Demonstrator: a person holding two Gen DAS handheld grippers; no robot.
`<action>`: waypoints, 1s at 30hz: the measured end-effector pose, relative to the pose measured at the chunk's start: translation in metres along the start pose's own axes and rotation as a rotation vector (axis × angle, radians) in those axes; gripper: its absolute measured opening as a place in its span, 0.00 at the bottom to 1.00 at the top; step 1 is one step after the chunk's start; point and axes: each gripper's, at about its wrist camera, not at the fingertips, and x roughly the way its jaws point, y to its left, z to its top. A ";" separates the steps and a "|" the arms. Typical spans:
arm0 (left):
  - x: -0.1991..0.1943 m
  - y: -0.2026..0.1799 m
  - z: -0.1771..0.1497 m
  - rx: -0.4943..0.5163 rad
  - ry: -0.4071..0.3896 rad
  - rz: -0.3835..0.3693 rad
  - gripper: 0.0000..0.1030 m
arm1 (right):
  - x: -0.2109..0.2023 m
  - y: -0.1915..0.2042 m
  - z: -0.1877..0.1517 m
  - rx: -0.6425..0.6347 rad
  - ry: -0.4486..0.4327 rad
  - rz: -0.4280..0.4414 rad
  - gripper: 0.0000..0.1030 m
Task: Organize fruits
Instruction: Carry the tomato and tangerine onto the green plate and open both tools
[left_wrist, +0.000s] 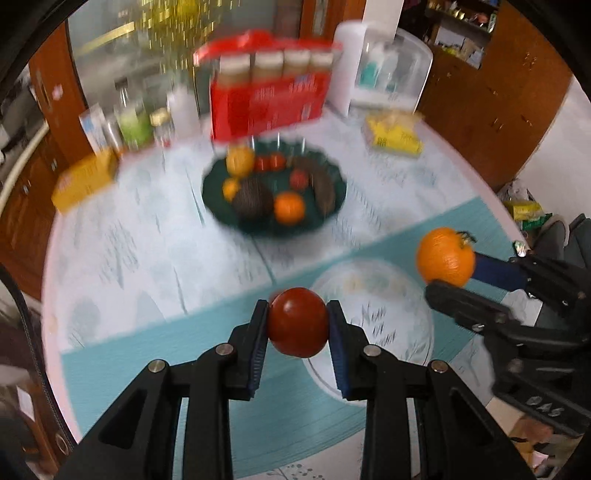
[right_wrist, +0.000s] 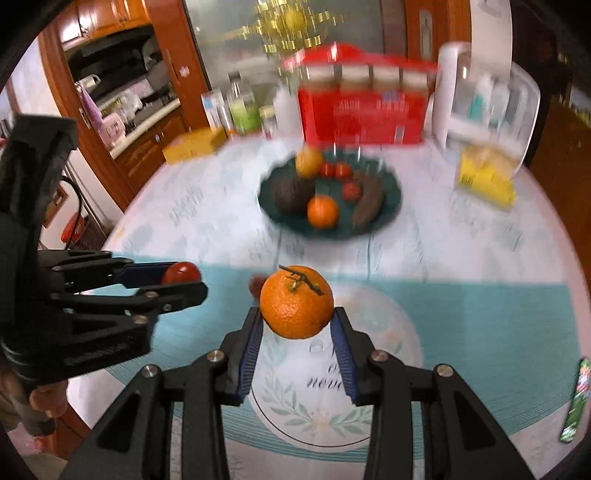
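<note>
Jaws on your left gripper (left_wrist: 298, 323) clamped a red tomato (left_wrist: 297, 322); those of your right gripper (right_wrist: 297, 319) gripped a stemmed orange (right_wrist: 296, 301). You held both fruits in the air over a white plate (right_wrist: 373, 391) on a teal mat (right_wrist: 480, 332), with nothing between them and the plate. Its dark lettering was too partial to read. Farther back on the table (left_wrist: 122, 236), a dark green tray (left_wrist: 334, 177) held about eight blurred fruits: oranges, small tomatoes, and two dark brown ones. Behind it stood a red box (left_wrist: 266, 99), two yellow packs, several bottles, and a clear container.
</note>
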 end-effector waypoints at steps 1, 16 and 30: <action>-0.012 0.001 0.009 -0.002 -0.020 0.000 0.28 | -0.014 0.000 0.011 0.007 -0.018 0.004 0.37; -0.072 0.018 0.122 -0.020 -0.103 0.085 0.29 | -0.093 -0.005 0.156 -0.039 -0.124 -0.039 0.37; 0.109 0.054 0.178 -0.128 0.054 0.130 0.29 | 0.114 -0.076 0.212 0.037 0.132 -0.005 0.37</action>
